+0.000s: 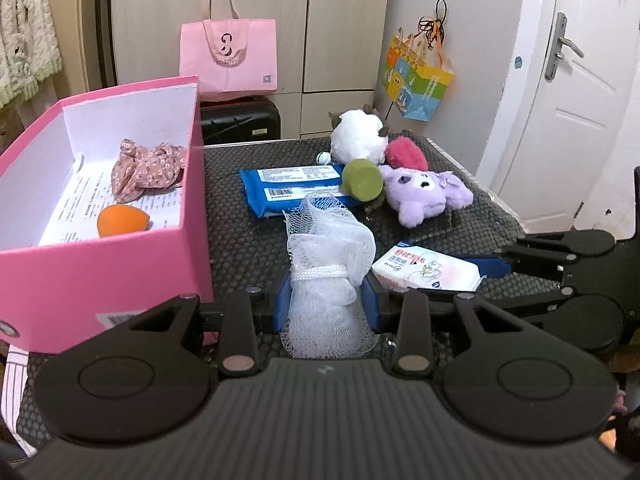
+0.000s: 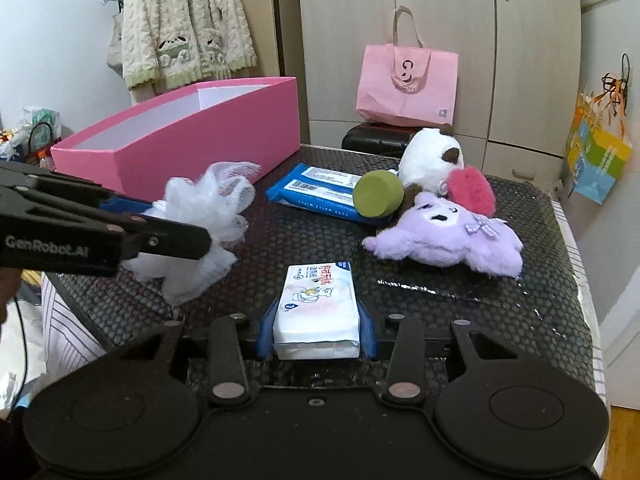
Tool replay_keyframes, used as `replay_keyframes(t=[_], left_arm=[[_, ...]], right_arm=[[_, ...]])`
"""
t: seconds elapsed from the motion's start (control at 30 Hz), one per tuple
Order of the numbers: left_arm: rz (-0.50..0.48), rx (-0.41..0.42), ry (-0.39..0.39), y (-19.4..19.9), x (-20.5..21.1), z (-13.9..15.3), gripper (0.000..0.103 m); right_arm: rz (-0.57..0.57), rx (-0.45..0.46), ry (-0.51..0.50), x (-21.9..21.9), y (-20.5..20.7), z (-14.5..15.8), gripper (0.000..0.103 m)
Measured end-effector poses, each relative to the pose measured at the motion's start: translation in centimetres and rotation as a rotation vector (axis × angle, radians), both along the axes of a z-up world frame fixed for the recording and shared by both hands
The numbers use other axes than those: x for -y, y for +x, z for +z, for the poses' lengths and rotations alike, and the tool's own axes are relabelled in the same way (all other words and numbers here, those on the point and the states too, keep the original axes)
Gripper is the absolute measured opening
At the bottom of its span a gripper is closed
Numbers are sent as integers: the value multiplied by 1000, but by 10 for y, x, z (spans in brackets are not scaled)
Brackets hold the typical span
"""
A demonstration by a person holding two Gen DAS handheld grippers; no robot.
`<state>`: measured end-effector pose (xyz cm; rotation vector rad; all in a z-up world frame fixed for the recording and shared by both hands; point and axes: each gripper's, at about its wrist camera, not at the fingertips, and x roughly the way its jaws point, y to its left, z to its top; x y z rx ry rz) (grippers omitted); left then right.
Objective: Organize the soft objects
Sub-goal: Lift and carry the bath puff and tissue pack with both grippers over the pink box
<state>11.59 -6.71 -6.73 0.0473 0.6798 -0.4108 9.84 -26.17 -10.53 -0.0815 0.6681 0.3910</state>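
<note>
Black-matted worktop (image 2: 460, 320): pink box (image 1: 120, 280) lies left of the left gripper (image 1: 326, 300), whose jaws clench the mesh pouf (image 1: 328, 248); right gripper (image 2: 316, 328) jaws clasp the tissue pack (image 2: 316, 304).

Home, prob. a bedroom; wardrobe doors (image 2: 440, 40) at back; knit cardigan (image 2: 184, 24) on a hanger; pink tote bag (image 1: 228, 56); suitcase (image 1: 240, 122); white room door (image 1: 560, 92).
</note>
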Motion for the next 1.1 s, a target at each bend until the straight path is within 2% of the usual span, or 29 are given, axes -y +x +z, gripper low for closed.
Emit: replay_keyframes(t=[0.33,0.4,0.47,0.53,0.6,0.87,1.1], left_arm=[[-30,-29,-17,-3,-4,-4,35],[-34,-44,-24,0,-5,-6,35],[-39,-61,-29,3,-5,-8,35],[-47,-74,-32,6,-5,-9,35],[-55,-81,-34,7,-6,-10,35],[-89,-111,-60,8,-12,-4,35],[-140,-178,-76,9,-22,-1,35]], right_arm=[[22,-67,-75,-9,9,-8,48],[7,-78,-69,-10,13,-9,57],[2,-88,-57,-9,17,-10,57],[-1,-89,-47,-8,19,-11,57],[3,-88,-35,-6,21,-10,46],[20,-129,21,0,15,0,45],[69,-182,23,-5,3,15,45]])
